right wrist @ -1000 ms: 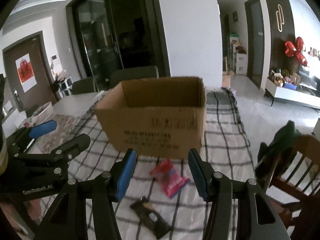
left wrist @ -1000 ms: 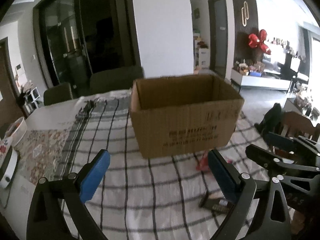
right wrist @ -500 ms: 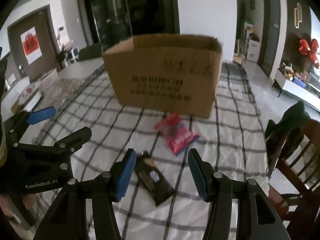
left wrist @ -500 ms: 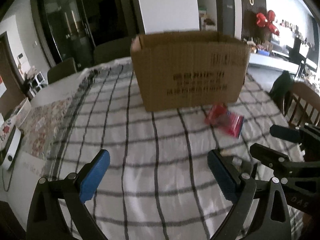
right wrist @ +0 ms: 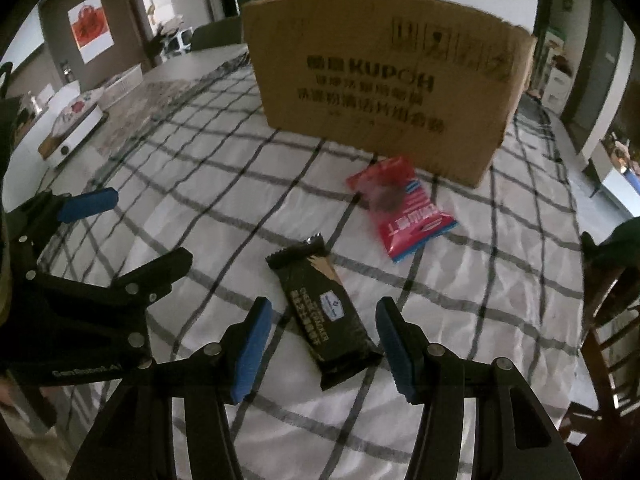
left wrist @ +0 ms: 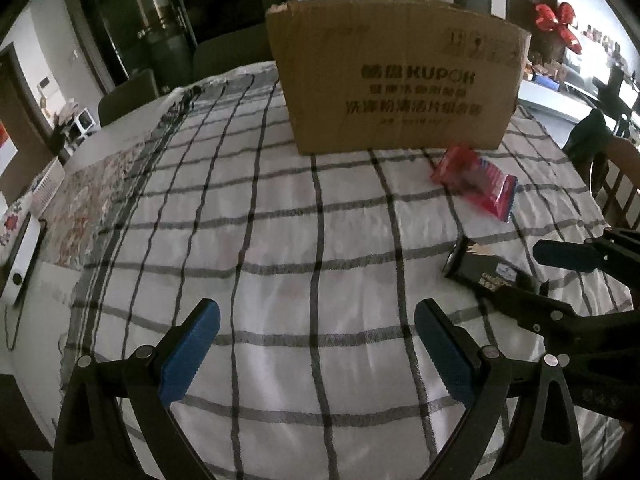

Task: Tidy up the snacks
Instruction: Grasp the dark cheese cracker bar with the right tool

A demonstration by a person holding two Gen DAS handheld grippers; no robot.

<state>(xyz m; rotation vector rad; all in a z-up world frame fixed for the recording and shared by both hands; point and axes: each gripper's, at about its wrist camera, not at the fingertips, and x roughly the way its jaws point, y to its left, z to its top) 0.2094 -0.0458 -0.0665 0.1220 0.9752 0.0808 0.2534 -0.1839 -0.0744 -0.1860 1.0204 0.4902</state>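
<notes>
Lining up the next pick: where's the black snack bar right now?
In the right wrist view the black snack bar lies flat on the checked tablecloth, between the right gripper fingers, nearer than the red packet.
</notes>
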